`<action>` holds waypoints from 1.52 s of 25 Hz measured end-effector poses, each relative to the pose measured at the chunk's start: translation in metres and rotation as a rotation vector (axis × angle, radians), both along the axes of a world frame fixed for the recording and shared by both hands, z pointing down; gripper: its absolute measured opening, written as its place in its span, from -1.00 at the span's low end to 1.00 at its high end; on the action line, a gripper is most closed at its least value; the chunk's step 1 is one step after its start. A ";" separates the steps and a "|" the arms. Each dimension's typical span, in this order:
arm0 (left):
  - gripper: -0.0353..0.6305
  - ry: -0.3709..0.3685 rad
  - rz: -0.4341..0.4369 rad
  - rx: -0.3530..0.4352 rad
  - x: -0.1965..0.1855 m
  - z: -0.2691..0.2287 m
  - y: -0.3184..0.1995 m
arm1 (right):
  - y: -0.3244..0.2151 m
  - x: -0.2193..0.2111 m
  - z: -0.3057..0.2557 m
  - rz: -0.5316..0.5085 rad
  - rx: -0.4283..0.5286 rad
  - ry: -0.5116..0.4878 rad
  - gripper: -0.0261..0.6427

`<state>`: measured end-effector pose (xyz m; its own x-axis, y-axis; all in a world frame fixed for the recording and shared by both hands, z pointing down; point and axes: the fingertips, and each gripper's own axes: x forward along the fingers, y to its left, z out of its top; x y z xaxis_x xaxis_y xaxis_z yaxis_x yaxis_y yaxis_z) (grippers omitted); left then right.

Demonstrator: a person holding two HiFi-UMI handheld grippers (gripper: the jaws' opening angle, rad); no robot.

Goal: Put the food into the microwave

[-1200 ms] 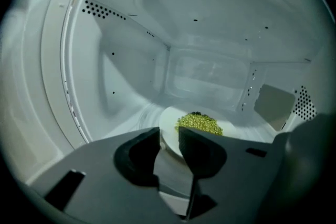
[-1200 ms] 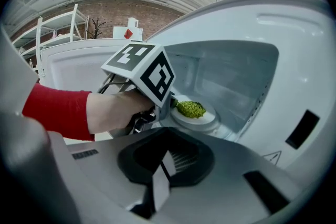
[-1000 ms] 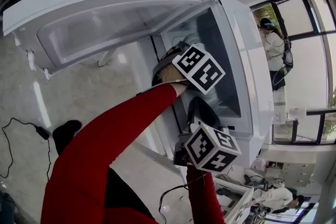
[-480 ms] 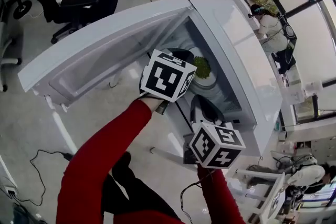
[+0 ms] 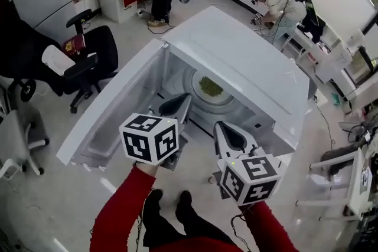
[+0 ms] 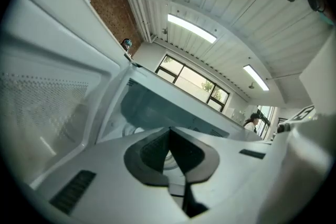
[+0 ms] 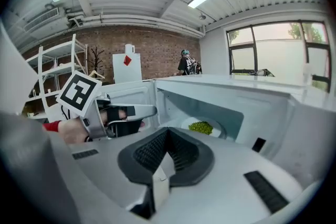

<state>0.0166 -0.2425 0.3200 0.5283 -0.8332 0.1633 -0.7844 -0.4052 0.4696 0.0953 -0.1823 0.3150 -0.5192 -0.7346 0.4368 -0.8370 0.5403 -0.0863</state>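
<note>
Grey office floor (image 5: 127,38); white microwave (image 5: 248,68) stands with door (image 5: 112,109) swung wide to the left and its cavity facing the person. Green food (image 5: 210,87) lies on a round plate (image 5: 221,98) inside, level, with no long axis discernible. Left gripper (image 5: 177,102) and right gripper (image 5: 227,134) sit before the opening, jaws together, empty.
</note>
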 end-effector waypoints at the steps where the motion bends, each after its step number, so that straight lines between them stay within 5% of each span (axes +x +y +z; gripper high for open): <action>1: -0.87 -0.001 0.007 0.005 0.002 -0.004 0.006 | 0.005 0.003 -0.004 0.009 -0.005 -0.023 -0.88; 12: -0.87 -0.111 0.150 0.083 0.021 -0.026 0.072 | 0.055 0.028 -0.026 0.106 0.039 -0.229 -0.88; 18: -0.87 -0.093 0.195 0.053 0.012 -0.016 0.093 | 0.077 0.040 -0.028 0.187 0.045 -0.324 -0.88; 27: -0.87 -0.171 0.279 0.106 0.008 -0.013 0.127 | 0.099 0.038 -0.031 0.247 0.123 -0.301 -0.88; 38: -0.87 -0.165 0.349 0.168 0.010 -0.026 0.153 | 0.128 0.024 -0.036 0.254 0.197 -0.245 -0.88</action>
